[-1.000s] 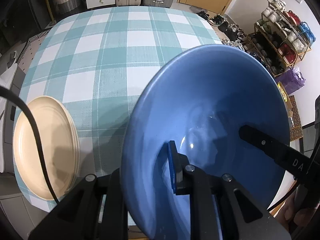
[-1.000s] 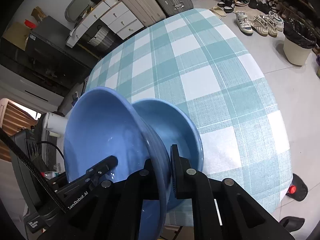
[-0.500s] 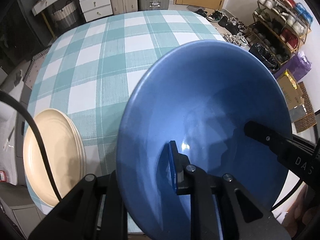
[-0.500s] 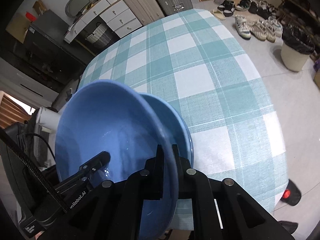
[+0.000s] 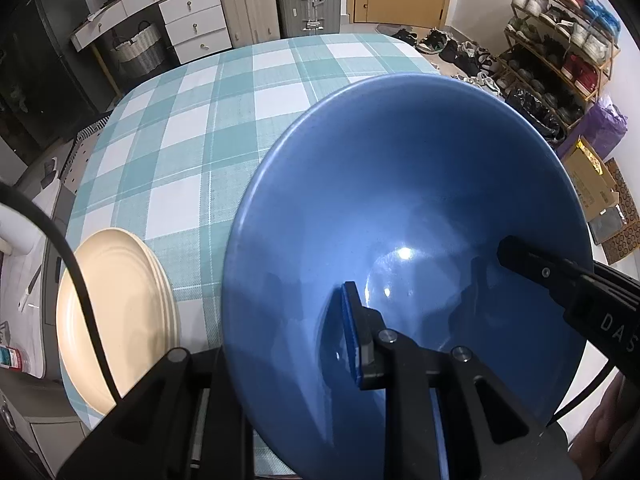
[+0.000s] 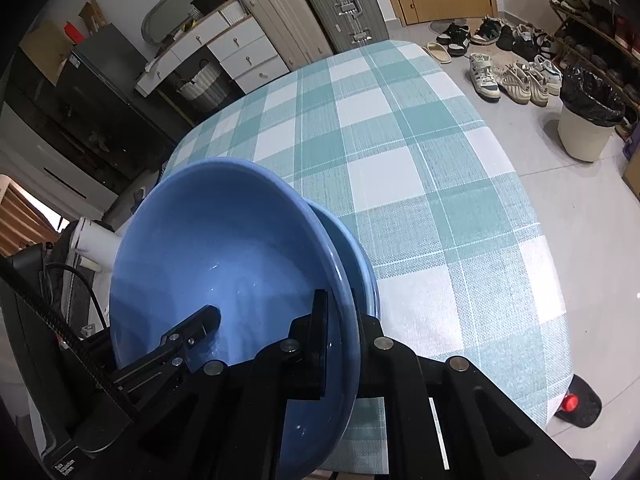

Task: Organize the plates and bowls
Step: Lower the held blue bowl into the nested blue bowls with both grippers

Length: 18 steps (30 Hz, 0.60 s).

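Your left tool (image 5: 296,344) and right tool (image 6: 340,332) are both pinching the upper blue bowl's (image 5: 400,216) rim, nesting it into a second blue bowl (image 6: 362,264) beside cream plates (image 5: 116,320) on the tabletop (image 6: 420,152); lettering "DAS" is showing

Upper blue bowl (image 6: 224,280): now nested closer over the lower blue bowl (image 6: 360,276); gap narrowed.
Right tool (image 6: 340,332): left finger now inside the upper bowl's rim.
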Tool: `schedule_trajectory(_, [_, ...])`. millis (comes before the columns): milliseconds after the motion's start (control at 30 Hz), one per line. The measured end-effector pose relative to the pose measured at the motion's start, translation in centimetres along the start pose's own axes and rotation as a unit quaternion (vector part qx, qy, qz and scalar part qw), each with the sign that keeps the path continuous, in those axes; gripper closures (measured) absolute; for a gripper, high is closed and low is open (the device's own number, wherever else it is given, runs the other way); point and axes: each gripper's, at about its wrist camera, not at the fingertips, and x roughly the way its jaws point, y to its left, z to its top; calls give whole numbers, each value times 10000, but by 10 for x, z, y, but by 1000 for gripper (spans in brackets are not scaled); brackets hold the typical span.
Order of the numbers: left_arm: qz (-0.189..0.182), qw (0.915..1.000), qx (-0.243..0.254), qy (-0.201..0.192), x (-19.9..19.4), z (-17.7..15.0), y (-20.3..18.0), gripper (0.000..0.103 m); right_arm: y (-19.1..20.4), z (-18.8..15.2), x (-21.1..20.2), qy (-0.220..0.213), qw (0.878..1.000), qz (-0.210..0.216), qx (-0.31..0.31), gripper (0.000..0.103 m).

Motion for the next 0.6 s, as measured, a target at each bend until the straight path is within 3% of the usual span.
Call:
schedule_trajectory(267, [65, 9997, -207, -66, -2, -6, 0, 81, 6, -6, -2, -161, 9996, -113, -205, 95])
schedule_trajectory(600, [400, 9990, -182, -106, -3, -8, -13, 79, 3, -11, -3, -328, 9988, -243, -266, 95])
